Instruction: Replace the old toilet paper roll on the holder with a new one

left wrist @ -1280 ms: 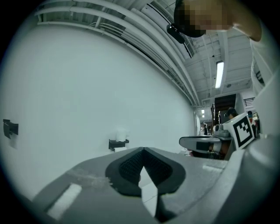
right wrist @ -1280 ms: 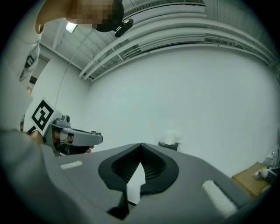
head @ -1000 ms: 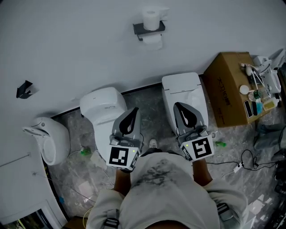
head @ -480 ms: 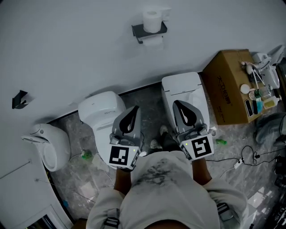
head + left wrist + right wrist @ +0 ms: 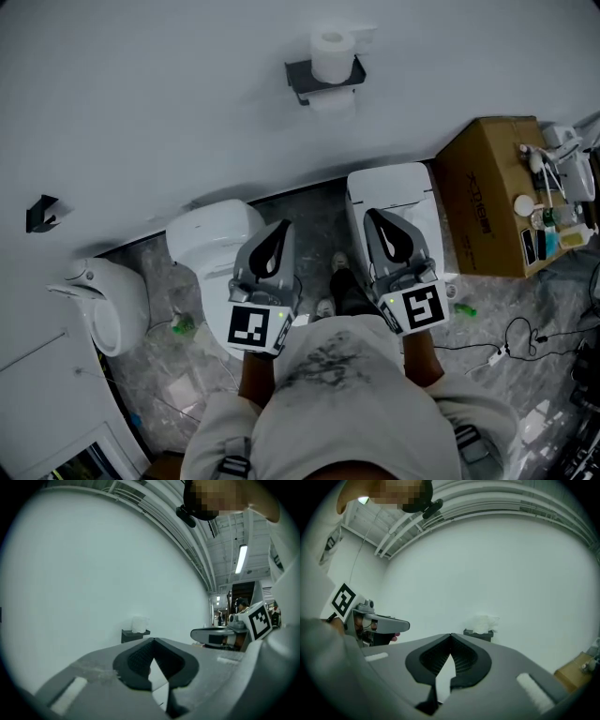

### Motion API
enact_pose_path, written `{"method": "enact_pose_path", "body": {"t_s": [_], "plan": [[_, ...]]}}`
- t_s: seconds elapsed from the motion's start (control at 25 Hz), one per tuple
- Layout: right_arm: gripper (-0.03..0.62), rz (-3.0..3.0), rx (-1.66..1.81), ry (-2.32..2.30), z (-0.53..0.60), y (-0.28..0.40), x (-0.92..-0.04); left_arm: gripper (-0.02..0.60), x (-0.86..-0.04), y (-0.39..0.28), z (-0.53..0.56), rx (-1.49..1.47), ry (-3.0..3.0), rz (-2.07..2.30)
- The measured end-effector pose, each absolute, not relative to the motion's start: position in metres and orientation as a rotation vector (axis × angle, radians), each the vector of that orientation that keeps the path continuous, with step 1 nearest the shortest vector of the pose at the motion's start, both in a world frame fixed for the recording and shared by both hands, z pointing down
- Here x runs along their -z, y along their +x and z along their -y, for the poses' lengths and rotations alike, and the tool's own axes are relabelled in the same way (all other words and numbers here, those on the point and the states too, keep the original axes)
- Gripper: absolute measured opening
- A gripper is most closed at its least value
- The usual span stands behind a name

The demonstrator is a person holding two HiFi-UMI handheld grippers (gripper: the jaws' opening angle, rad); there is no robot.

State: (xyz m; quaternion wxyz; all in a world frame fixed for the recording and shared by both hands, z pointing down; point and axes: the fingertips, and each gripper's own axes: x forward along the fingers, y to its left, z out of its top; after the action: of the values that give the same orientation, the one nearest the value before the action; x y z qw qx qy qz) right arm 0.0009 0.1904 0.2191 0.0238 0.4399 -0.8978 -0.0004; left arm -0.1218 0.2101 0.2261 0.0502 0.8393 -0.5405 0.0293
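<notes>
A dark wall holder [image 5: 323,79] carries a white toilet paper roll [image 5: 331,53] standing on its top shelf, and a second pale roll [image 5: 334,101] hangs beneath it. From the left gripper view the holder [image 5: 135,634] and the roll [image 5: 139,624] are small and far off. In the right gripper view, crumpled white paper [image 5: 483,622] sits on the holder [image 5: 478,634]. My left gripper [image 5: 280,229] and right gripper [image 5: 371,218] are held side by side in front of me, both shut and empty, well short of the wall. Their closed tips show at left gripper [image 5: 153,640] and right gripper [image 5: 450,635].
Two white toilets stand below the grippers, one on the left [image 5: 212,232] and one on the right [image 5: 394,197]. A cardboard box [image 5: 486,195] with bottles and cables on it is at the right. A white fixture [image 5: 105,298] sits at the left, a black hook [image 5: 39,214] above it.
The whole view has shifted: the holder now sits a little right and lower in the head view and the floor has slid back. Both grippers stay shut, side by side.
</notes>
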Motion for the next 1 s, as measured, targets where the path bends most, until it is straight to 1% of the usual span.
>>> {"method": "enact_pose_path", "body": {"t_s": [0.48, 1.0], "plan": [[0.000, 2.814, -0.064, 1.254, -0.101, 0.004, -0.227, 0.003, -0.233, -0.117, -0.131, -0.152, 2.474, 1.729], [0.000, 2.818, -0.134, 1.171, -0.028, 0.023, -0.250, 0.003, -0.252, -0.095, -0.057, -0.209, 2.423, 1.760]]}}
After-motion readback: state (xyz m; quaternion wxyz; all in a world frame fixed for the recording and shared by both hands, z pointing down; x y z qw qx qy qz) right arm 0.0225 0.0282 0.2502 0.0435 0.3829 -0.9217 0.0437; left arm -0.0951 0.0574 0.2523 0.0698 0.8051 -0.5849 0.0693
